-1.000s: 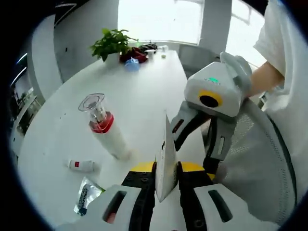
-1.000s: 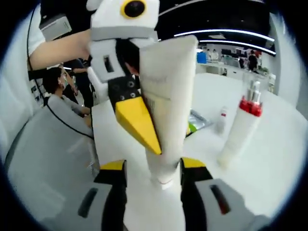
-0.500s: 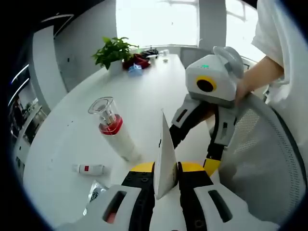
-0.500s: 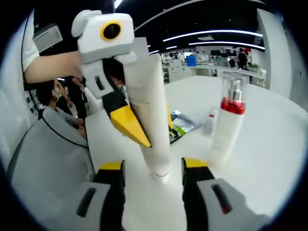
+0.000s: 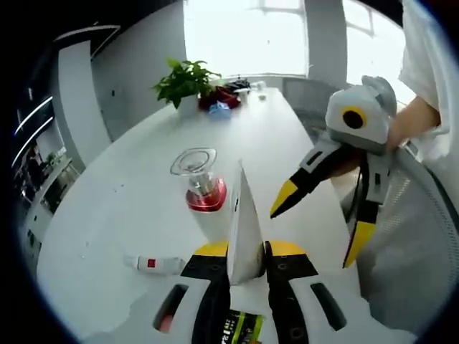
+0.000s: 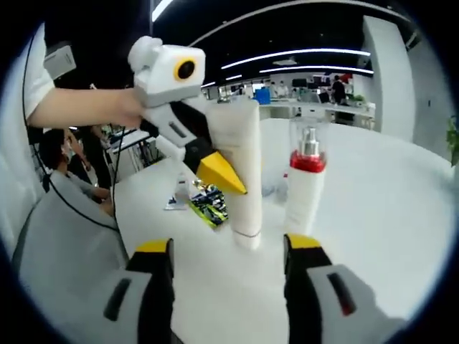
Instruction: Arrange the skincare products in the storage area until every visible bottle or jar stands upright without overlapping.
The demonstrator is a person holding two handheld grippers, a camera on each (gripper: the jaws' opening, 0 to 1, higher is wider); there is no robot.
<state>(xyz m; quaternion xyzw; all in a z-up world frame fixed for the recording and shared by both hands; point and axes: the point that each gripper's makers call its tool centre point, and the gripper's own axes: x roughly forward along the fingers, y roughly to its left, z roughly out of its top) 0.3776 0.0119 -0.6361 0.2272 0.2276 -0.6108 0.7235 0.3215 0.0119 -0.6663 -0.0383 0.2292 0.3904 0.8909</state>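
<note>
Fingers of the left gripper (image 5: 247,261) are clenched on the flat crimped end of one white tube (image 6: 242,168), which stands cap-down on the white table (image 5: 143,186). Right gripper (image 6: 228,247) fingers are spread apart, released, level with the tube's base and clear of it. One pump bottle (image 6: 304,188) with a red collar and clear cap stands upright just beside the tube. One small white vial (image 5: 154,264) lies flat nearby. One green sachet (image 6: 208,204) lies flat behind the tube.
</note>
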